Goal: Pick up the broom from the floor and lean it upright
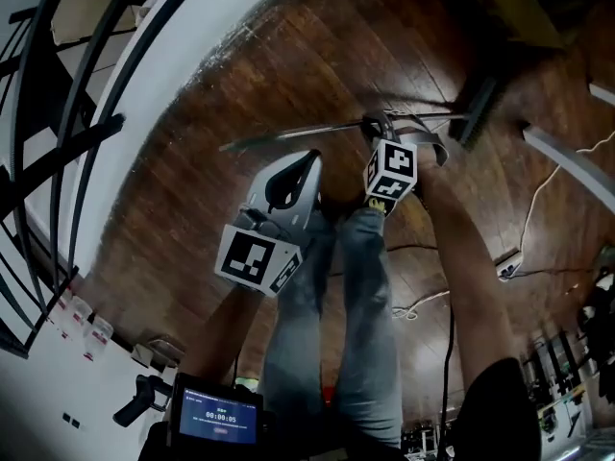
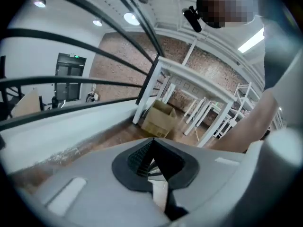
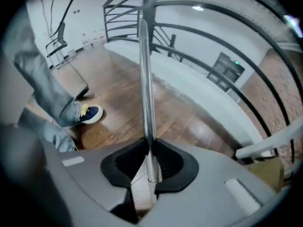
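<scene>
The broom has a thin metal handle (image 1: 288,138) that lies across the dark wooden floor, and its dark brush head (image 1: 478,111) is at the right. My right gripper (image 1: 378,128) is shut on the handle about midway along it. In the right gripper view the handle (image 3: 145,70) runs straight up out of the right gripper (image 3: 149,143), with the pads pressed on both sides of it. My left gripper (image 1: 313,158) hangs just short of the handle. In its own view the left gripper (image 2: 153,142) is shut with nothing between its fingers.
A white curb (image 1: 144,94) with a black railing (image 1: 58,152) curves along the left. The person's legs in jeans (image 1: 365,296) and a shoe (image 3: 89,113) are close by. A cable (image 1: 538,209) and power strip (image 1: 507,264) lie right. A cardboard box (image 2: 161,118) sits by white table legs (image 2: 203,122).
</scene>
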Available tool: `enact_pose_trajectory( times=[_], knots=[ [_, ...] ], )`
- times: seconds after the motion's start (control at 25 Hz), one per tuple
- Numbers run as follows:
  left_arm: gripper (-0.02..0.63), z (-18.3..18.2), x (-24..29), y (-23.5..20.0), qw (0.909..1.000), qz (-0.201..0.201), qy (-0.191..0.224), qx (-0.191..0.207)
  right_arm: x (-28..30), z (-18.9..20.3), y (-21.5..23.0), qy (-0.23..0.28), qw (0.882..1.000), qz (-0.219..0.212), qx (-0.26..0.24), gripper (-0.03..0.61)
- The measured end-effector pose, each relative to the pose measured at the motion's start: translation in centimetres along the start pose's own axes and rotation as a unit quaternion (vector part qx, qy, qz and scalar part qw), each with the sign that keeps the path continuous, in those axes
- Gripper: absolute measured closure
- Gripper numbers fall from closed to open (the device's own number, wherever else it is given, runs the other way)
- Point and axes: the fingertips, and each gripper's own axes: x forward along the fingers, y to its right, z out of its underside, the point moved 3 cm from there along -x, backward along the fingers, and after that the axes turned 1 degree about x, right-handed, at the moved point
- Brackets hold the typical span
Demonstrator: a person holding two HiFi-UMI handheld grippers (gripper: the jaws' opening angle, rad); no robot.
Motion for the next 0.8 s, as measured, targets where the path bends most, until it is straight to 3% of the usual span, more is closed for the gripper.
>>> enact_pose_trajectory(
  times=[0.16,0.28,0.44,0.64,0.8],
  knots=[
    [0.601,-8.6,-2.4,5.6,0.998,0.041,0.018,0.044,-9.4,-1.9,4.9,0.046,0.987,0.055,0.142,0.502],
    [0.601,-12.7,-2.7,7.9,0.9943,0.07,0.02,0.078,-15.1,-1.3,8.3,0.093,0.958,0.105,0.251,0.502],
    [0.601,-15.7,-1.9,10.0,0.9869,0.107,0.019,0.119,-21.7,1.8,10.7,0.153,0.888,0.197,0.386,0.501],
    [0.601,-15.8,-0.2,13.5,0.9824,0.13,0.0,0.133,-27.7,5.8,8.8,0.19,0.81,0.263,0.489,0.5],
    [0.601,-16.0,4.5,19.8,0.9703,0.179,-0.02,0.161,-31.8,12.5,7.5,0.201,0.727,0.305,0.581,0.499]
  ],
)
